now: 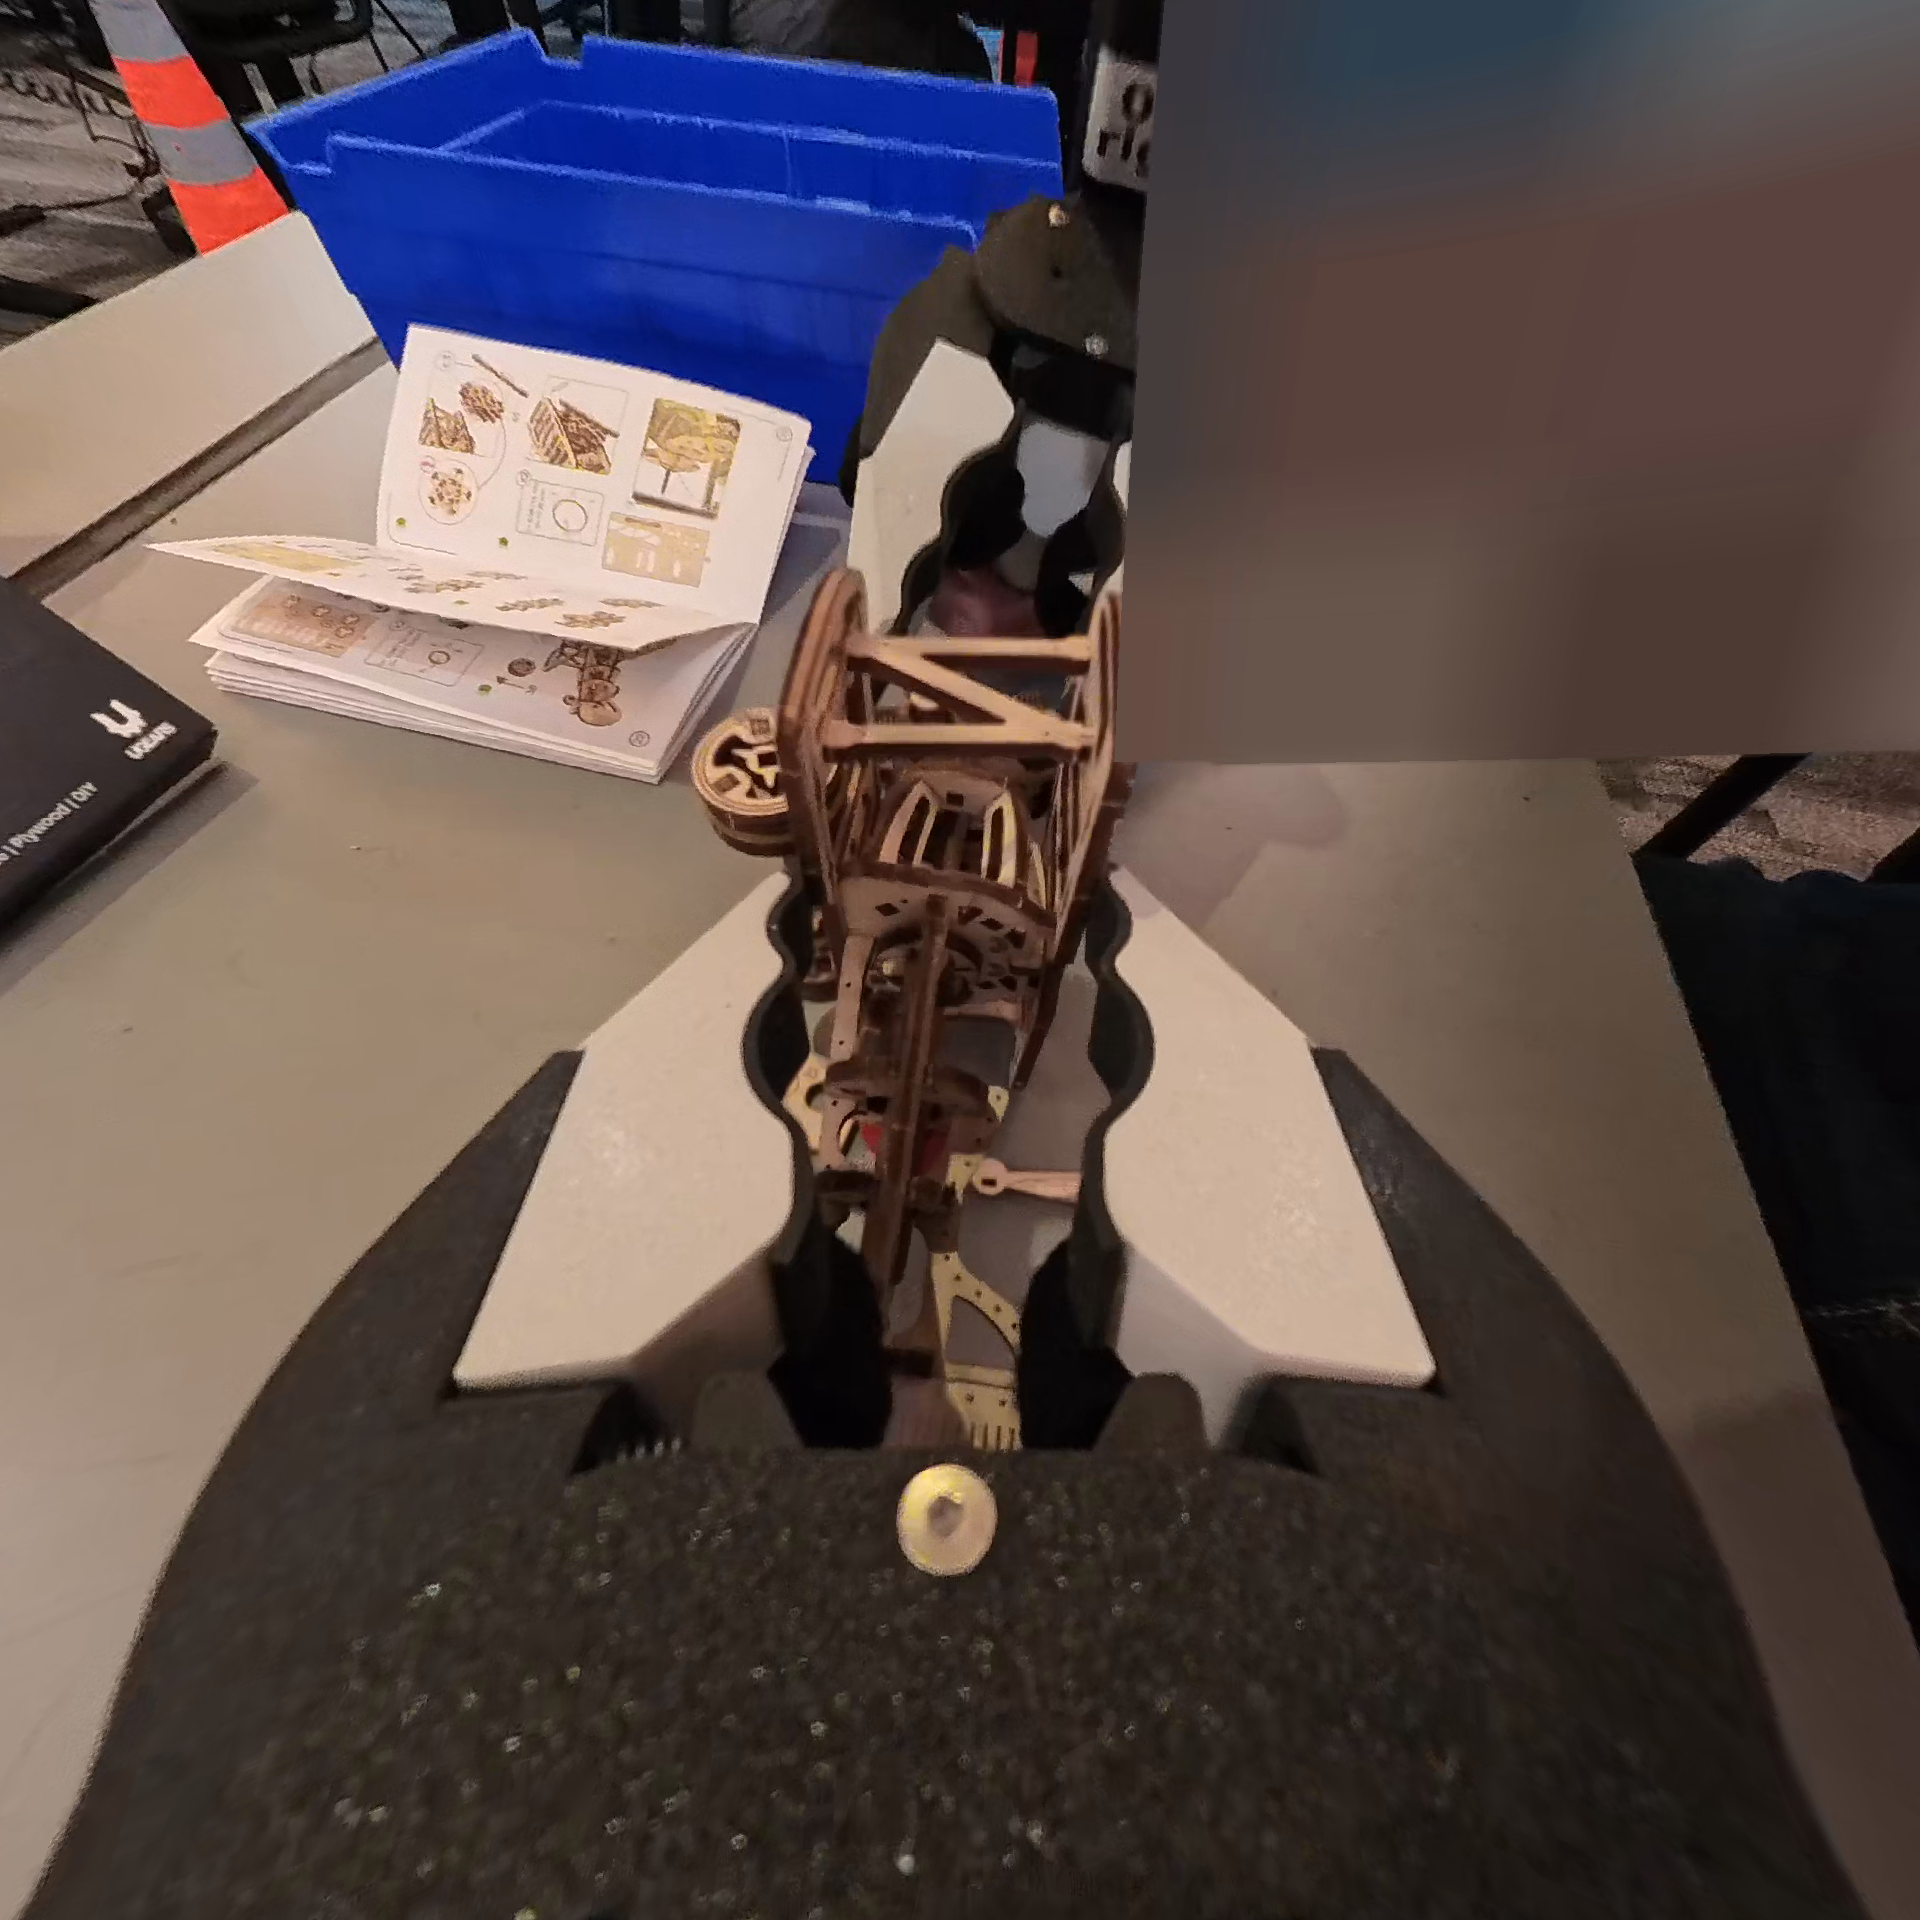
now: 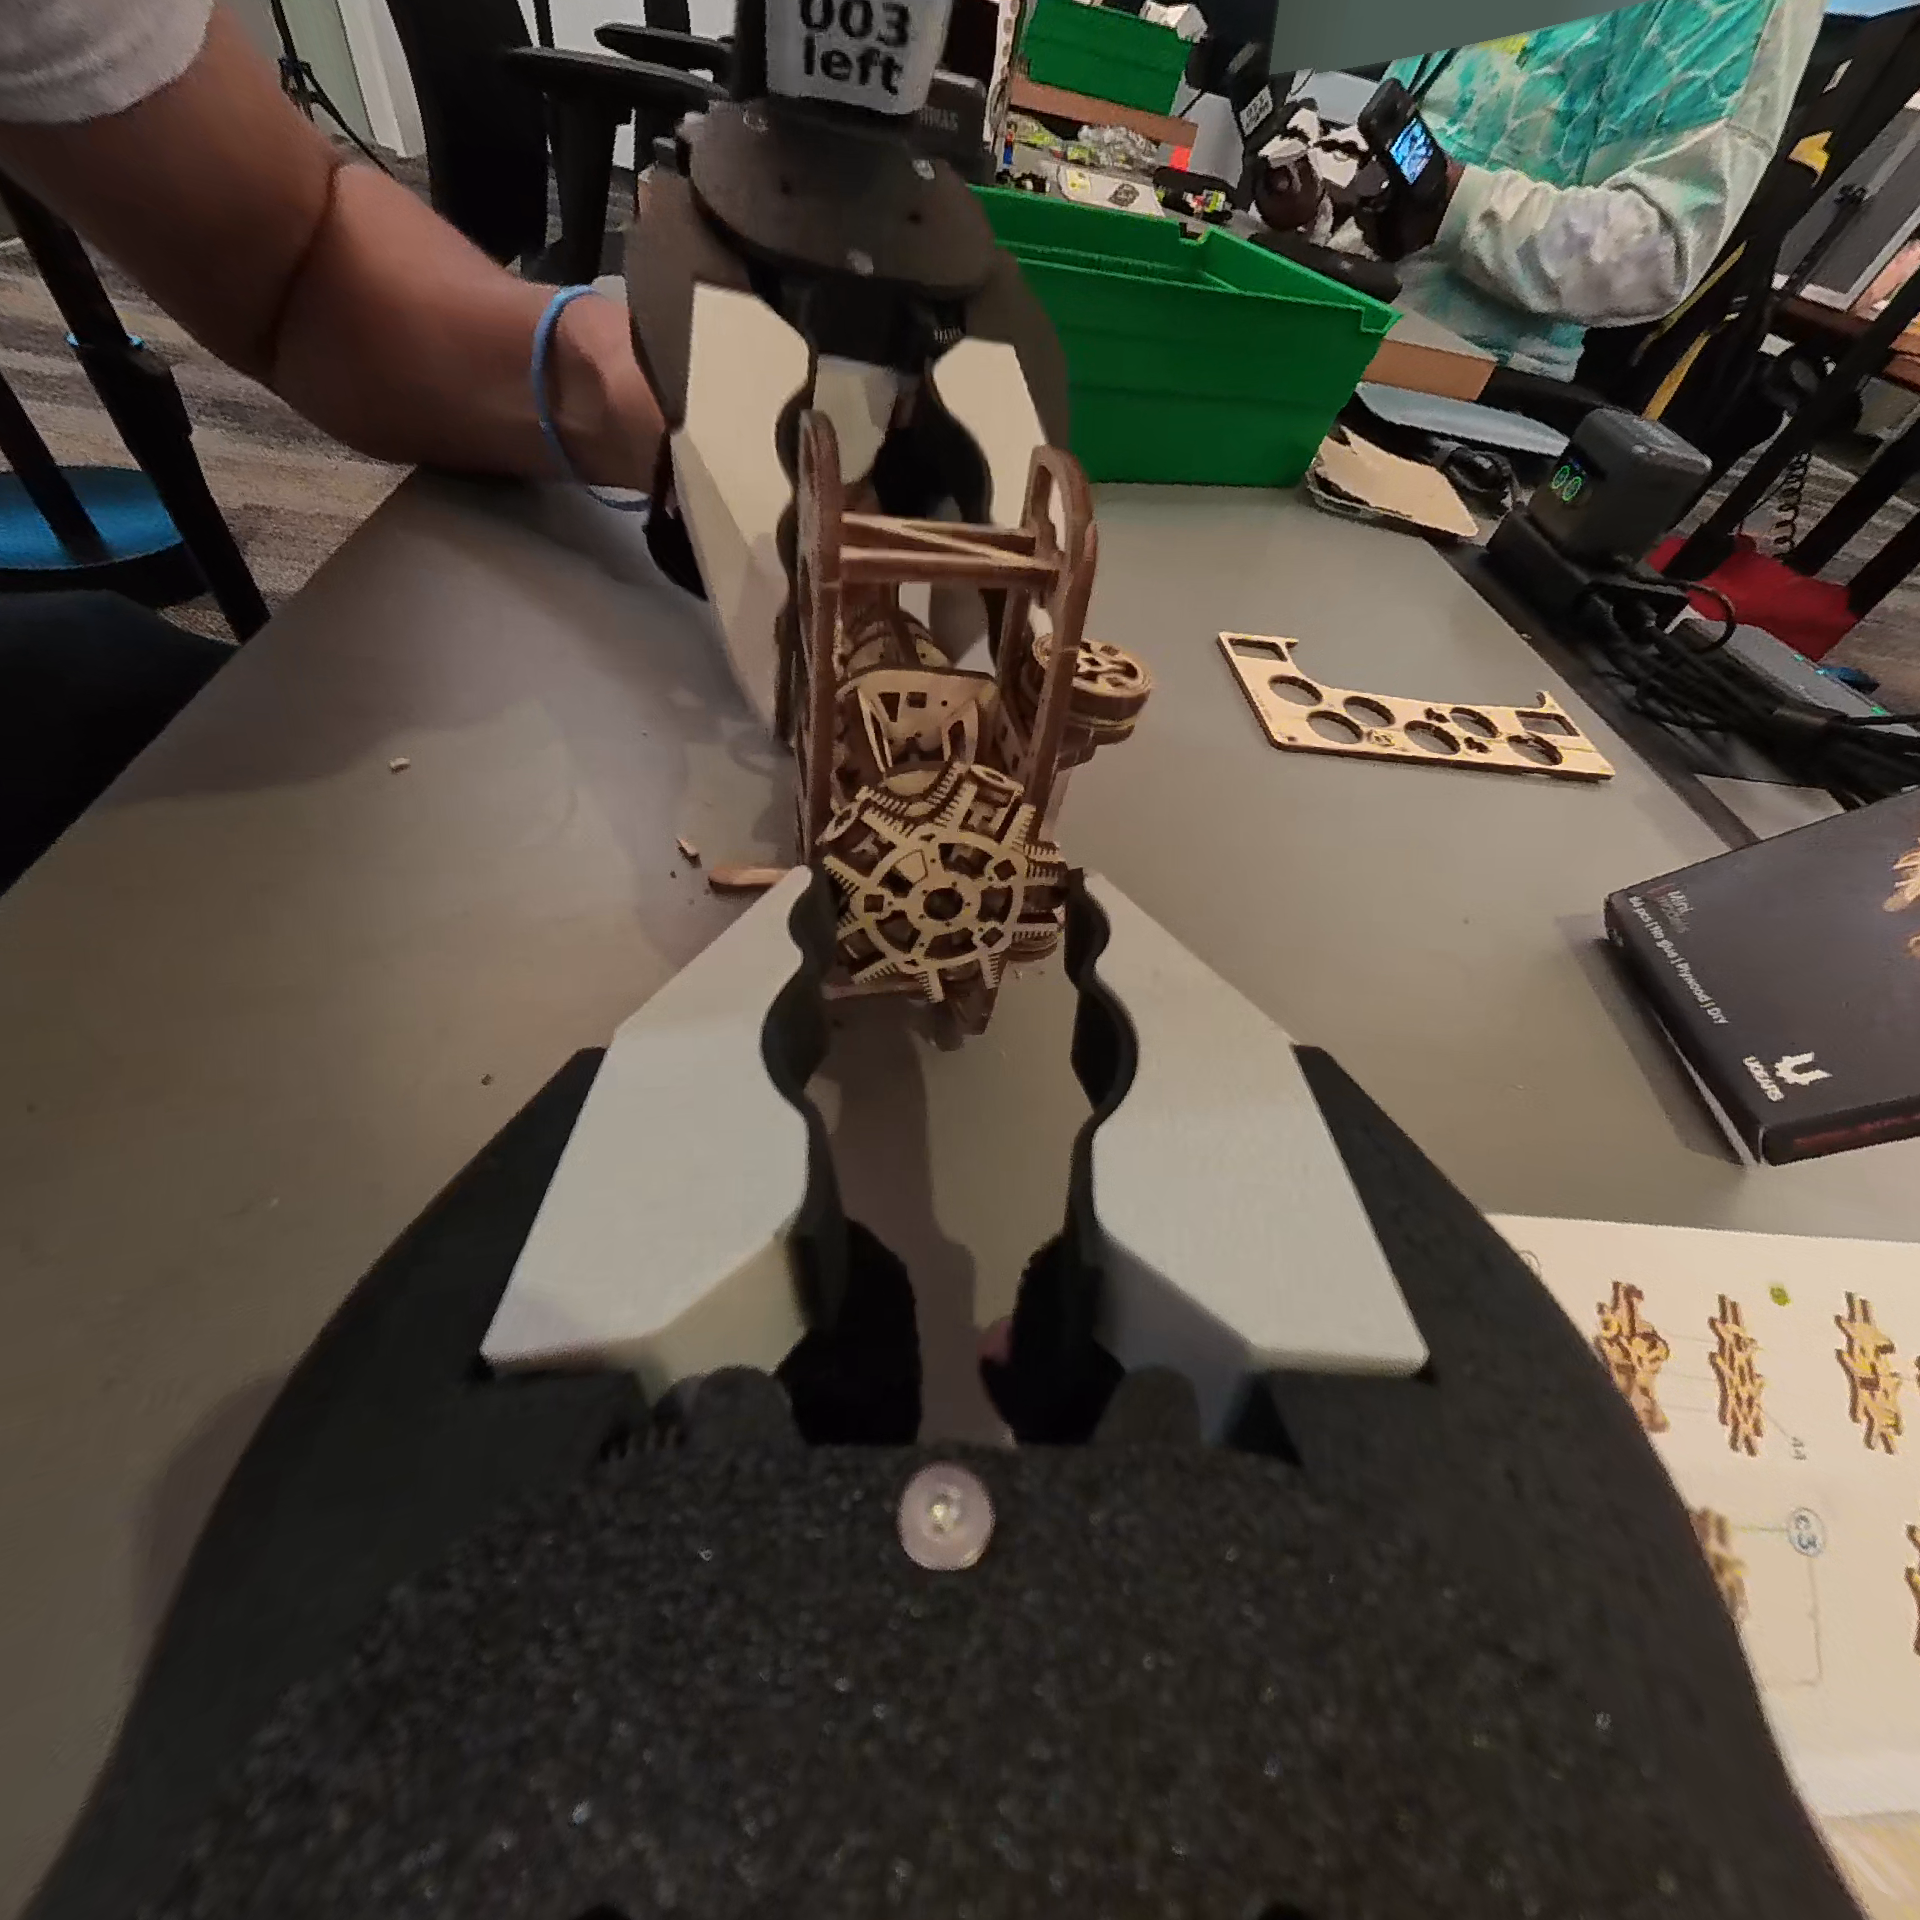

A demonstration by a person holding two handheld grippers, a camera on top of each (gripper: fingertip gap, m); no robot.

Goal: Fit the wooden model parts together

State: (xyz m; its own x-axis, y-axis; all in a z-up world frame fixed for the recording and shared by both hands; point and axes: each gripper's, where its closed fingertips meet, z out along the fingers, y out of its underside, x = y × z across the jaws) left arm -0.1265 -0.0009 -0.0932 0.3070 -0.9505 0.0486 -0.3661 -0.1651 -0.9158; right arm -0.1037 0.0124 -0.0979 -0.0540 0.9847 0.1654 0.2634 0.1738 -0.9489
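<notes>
Holding the model (image 1: 935, 862) from both ends, you have it upright on the counter (image 1: 364, 1039), its long axis running straight between your two grippers. Your left gripper (image 1: 940, 894) has its jaws closed around the model's frame end, the wavy black pads pressing its sides. Your right gripper (image 2: 940, 914) faces it from the opposite end, jaws parted to either side of the round gear-like hub (image 2: 940, 904); whether the pads actually pinch the hub you cannot tell from these views, though they sit right beside it. So the coming push would probably run along that shared axis, right toward left, and the right gripper is the one nearer the hub.

Material matters here: thin laser-cut plywood, pale faces with dark burnt edges, open lattice struts and fine teeth. It looks brittle across the grain, so squeeze lightly and keep the push square.

A small wheel (image 1: 743, 774) sticks out from one side. The booklet (image 1: 540, 540), blue bin (image 1: 665, 218) and a spent plywood sheet (image 2: 1413, 707) lie well apart.
</notes>
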